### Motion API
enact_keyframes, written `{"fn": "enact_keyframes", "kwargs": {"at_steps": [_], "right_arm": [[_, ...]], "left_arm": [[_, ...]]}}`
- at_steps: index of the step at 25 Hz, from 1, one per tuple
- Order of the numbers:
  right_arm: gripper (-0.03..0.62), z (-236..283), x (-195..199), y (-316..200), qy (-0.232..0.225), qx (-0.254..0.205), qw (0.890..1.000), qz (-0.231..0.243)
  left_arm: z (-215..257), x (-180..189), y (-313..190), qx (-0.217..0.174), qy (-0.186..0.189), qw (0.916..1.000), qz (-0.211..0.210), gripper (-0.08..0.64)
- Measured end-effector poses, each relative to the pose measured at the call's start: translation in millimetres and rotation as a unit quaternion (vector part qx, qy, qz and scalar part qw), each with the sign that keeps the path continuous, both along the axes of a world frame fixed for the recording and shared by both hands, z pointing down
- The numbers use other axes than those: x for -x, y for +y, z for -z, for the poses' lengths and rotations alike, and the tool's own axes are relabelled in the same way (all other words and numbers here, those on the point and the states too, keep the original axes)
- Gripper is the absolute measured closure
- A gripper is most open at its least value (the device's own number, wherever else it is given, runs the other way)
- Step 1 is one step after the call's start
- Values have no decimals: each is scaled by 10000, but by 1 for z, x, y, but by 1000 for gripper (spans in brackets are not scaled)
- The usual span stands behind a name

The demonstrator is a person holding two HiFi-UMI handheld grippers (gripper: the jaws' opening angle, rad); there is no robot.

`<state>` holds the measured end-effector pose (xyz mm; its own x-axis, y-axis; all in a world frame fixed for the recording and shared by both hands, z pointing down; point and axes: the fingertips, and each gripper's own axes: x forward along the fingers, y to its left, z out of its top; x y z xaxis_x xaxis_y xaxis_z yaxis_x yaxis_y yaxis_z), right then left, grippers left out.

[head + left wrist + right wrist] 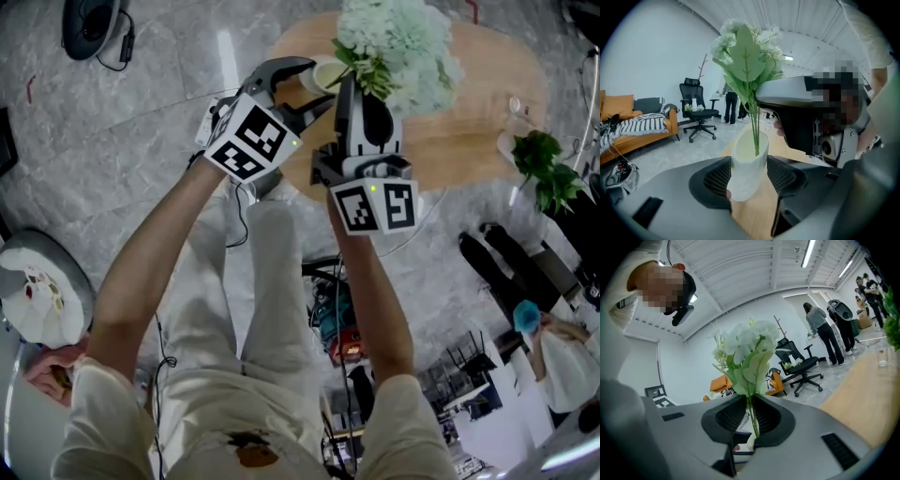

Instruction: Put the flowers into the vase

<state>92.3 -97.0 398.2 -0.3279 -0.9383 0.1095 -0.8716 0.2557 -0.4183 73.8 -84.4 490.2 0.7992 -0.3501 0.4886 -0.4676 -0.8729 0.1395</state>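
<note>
Right gripper (359, 86), on a forearm stretched toward 12 o'clock, pinches the green stems of the white, leafy flowers (398, 42), their ends dipping into the cream vase (749, 164) at its 9 o'clock, which the left gripper (314, 86) clasps over the wooden table (469, 122).

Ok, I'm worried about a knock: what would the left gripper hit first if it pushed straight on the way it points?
The white vase, standing right between its jaws; past it, depth is unclear.
</note>
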Motion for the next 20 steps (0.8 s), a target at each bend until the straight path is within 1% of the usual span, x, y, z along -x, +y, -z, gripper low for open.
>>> {"fn": "enact_keyframes", "kwargs": {"at_steps": [5,9,13,14,17,20], "right_arm": [[557,-2,2,7,166,72,9998,51],[555,-8,-1,9,356,260,9990,105],[539,-20,2,17,509,488,9974,177],[529,-24,3,19,543,564,9967,193],[458,-30,4,25,609,728,9952,244],[433,-31,3,31,625,810,9944,258]], "left_arm": [[-1,3,1,-1,-29,10000,26,314],[0,0,-4,-11,-65,10000,40,314],[0,1,-2,1,-74,10000,27,314],[1,1,-2,9,-64,10000,37,314],[2,2,-2,29,-26,10000,71,314],[3,2,-2,11,-46,10000,77,314]]}}
